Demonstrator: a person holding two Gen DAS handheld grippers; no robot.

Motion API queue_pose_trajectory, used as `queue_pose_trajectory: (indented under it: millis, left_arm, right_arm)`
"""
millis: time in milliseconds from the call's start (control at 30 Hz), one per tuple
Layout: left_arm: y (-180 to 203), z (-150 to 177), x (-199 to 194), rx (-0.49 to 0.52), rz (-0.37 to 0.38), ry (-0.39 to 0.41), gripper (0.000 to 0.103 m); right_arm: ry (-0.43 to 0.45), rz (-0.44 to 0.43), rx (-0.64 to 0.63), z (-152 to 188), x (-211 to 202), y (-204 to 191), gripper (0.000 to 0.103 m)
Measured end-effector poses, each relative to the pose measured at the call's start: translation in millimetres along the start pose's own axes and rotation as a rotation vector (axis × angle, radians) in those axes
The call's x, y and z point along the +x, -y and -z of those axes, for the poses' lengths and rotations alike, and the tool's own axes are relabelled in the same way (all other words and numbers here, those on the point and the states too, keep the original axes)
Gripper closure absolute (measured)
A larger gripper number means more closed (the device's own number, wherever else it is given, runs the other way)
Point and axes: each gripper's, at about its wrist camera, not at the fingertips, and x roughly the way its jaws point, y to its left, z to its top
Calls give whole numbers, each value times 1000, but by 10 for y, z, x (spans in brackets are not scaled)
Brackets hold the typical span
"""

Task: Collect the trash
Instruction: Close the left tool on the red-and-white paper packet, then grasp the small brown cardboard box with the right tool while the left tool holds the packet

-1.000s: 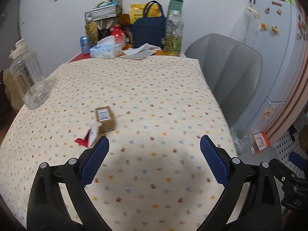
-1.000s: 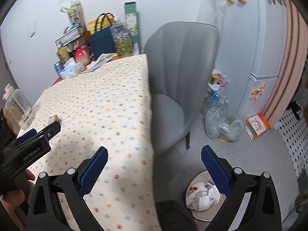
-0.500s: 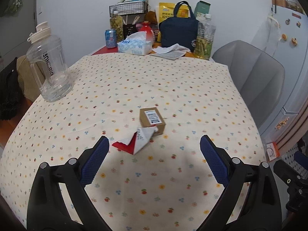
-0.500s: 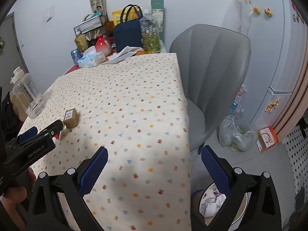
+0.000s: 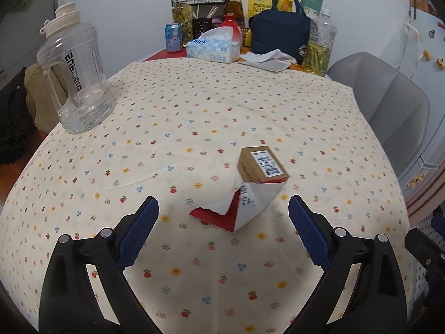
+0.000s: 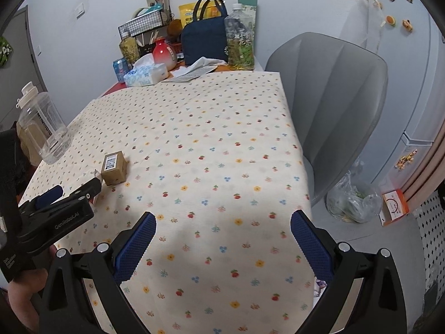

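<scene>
Wrapper (image 5: 244, 208) print unreadable; tissue box (image 5: 212, 50) reads "Thick".

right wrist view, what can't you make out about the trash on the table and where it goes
- Wrapper: plain in the left wrist view; in the right wrist view the left gripper hides nearly all of it.
- Box: label print too small to read in either view.
- Bin: right wrist view shows only a sliver behind the right gripper's finger, at the table edge; its contents cannot be told.
- Floor bag: contents blurred.
</scene>
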Motion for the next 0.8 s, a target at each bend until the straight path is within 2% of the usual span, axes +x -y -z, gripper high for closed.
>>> queue_pose_trajectory:
  millis: [333,433,467,533,567,600,800]
  left_arm:
    - [7,16,247,5,-5,-64,42]
    - [-22,6,271,-4,-2,-67,58]
    - [-41,-2,271,-8,-1,-65,67]
    - [-85,-21,255,-22,14,-56,76]
    - [-103,-34,243,-25,13,-52,87]
    - [-129,-54,224,-31,7,-48,92]
    - [-347,-105,128,-82,-13,-20,92]
  right_arm:
    - [-10,-11,5,-54,97,-21,8]
    - [-10,-14,3,-74,116,-47,8]
    - [-9,-16,1,-81,119,-66,8]
    - [-8,-22,-7,-92,128,-118,8]
    - [-7,-26,-12,-97,133,-151,8]
    - [-6,-32,-19,-106,136,-189,8]
    - [-2,-65,-52,-163,168,-413,8]
